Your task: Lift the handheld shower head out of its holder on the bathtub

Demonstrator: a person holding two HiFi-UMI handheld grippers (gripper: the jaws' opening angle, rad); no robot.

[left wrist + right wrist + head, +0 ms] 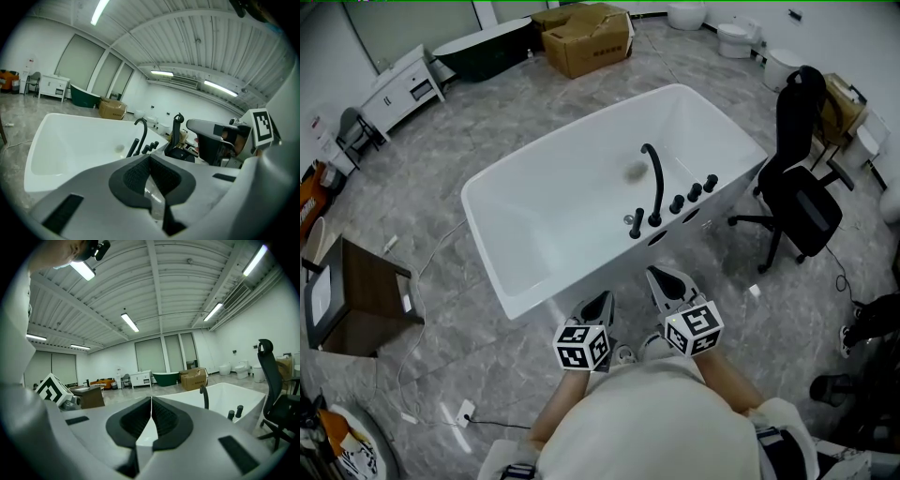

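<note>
Shower head (637,223) tiny, v. indistinct

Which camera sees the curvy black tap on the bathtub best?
The head view: the whole tap shows against the white bathtub. The left gripper view shows it small; the right gripper view shows only its upper part.

Bright, even indoor light from ceiling tube lamps (130,322). Soft, faint shadows on the grey floor (487,122); mild sheen on the white tub (562,197). Strong fisheye bending in both gripper views, with dark vignette at the corners. Near fingers (136,180) soft and out of focus. Head view sharp at centre, stretched at the edges.
</note>
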